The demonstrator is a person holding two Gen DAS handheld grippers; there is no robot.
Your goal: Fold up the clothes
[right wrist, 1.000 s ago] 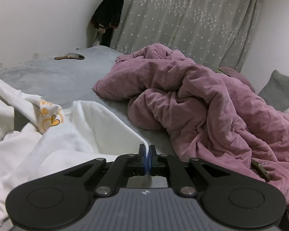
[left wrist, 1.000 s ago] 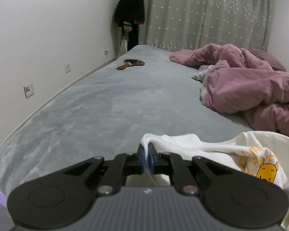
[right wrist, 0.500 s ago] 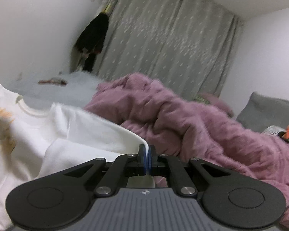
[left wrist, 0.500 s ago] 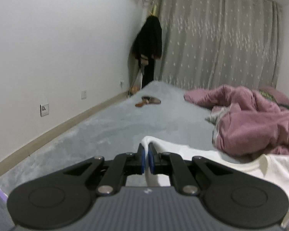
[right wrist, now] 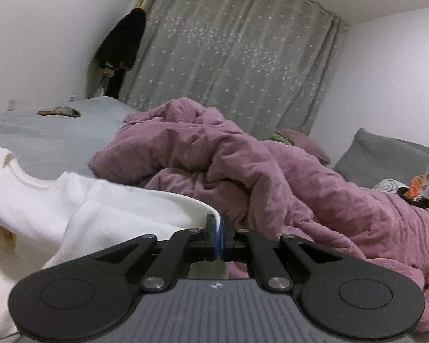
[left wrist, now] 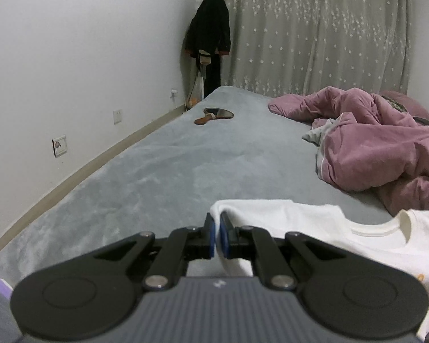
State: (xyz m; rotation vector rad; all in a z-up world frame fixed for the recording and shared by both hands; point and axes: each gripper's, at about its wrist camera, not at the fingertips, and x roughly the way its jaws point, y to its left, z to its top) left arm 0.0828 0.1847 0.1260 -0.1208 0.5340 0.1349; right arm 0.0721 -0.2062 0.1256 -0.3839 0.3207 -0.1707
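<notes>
A white T-shirt (left wrist: 323, 228) hangs stretched above the grey bed (left wrist: 168, 171), its round neckline showing at the right. My left gripper (left wrist: 216, 223) is shut on one corner of it. In the right wrist view the same white T-shirt (right wrist: 105, 208) spreads to the left, and my right gripper (right wrist: 219, 225) is shut on its other corner, with white cloth pinched between the blue pads. A bit of orange print peeks out at the shirt's lower edge. The rest of the shirt below the grippers is hidden.
A crumpled mauve duvet (right wrist: 257, 171) fills the right side of the bed. A hand mirror (left wrist: 214, 114) lies far back on the grey cover. A grey pillow (right wrist: 386, 154) sits at the far right. A dark coat (left wrist: 208, 34) hangs in the corner by the starred curtain (left wrist: 314, 28).
Both grippers tilted up and then partly back down. The shirt has been pulled taut between them, so the neckline now shows and the yellow bear print has dropped out of sight.
</notes>
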